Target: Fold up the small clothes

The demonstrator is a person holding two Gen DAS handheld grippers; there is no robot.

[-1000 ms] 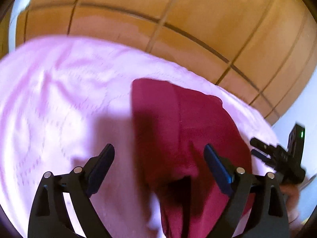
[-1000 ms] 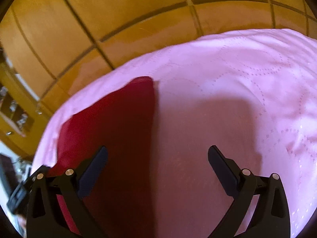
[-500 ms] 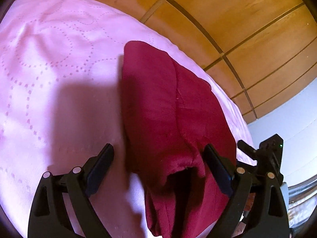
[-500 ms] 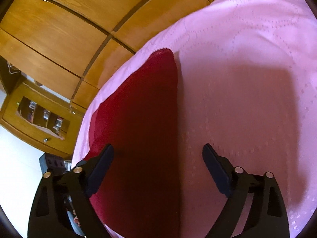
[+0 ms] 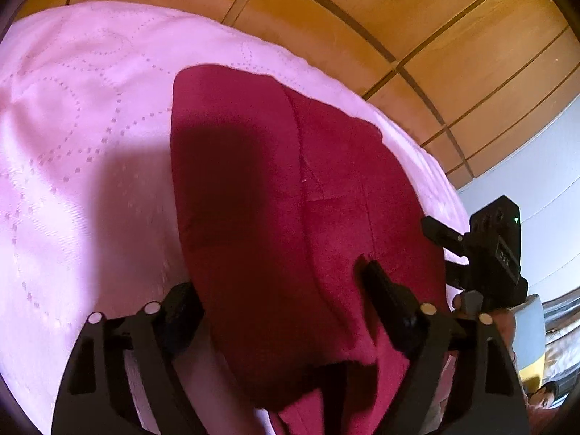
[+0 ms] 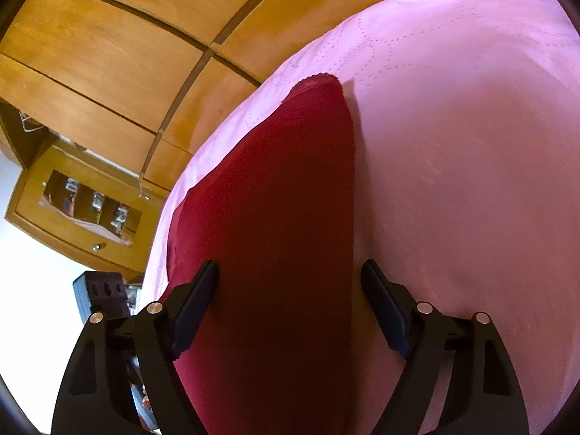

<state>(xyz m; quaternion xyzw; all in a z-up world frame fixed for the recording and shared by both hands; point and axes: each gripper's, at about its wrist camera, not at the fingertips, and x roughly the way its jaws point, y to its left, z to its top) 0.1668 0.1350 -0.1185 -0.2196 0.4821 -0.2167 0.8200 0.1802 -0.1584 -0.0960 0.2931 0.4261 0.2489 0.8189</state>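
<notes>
garment: dark red cloth garment (image 5: 275, 217), already folded lengthwise into a long narrow shape, lying on the pink bedspread (image 5: 72, 152); a layered edge runs along its length in the left wrist view
garment position: near the bedspread's edge closest to the wooden panels; one narrow end points away from both cameras, the near end bunches up below the left gripper
garment in right view: same red garment (image 6: 275, 217), a long tapering strip, scalloped trim at its far tip
left gripper: left gripper (image 5: 279, 282) low over the near end of the garment, jaws wide but closing, red cloth between them; left finger half hidden behind the cloth edge, right finger (image 5: 384, 290) lying on top of the cloth; no firm pinch visible
right gripper: right gripper (image 6: 290, 282) jaws wide but closing, garment between them; left finger over red cloth, right finger (image 6: 384, 304) over pink bedspread just beside the garment's edge; pads not pressing cloth
other gripper seen: the right gripper's black body (image 5: 496, 253) shows at right of left wrist view, hand partly visible below it
surface: pink bedspread (image 6: 471, 145) with dotted stitched curves, gripper shadows on it
background: wooden panel wall (image 5: 398, 18); wooden drawer unit (image 6: 72, 195) with small items in an open slot, at left of right wrist view
</notes>
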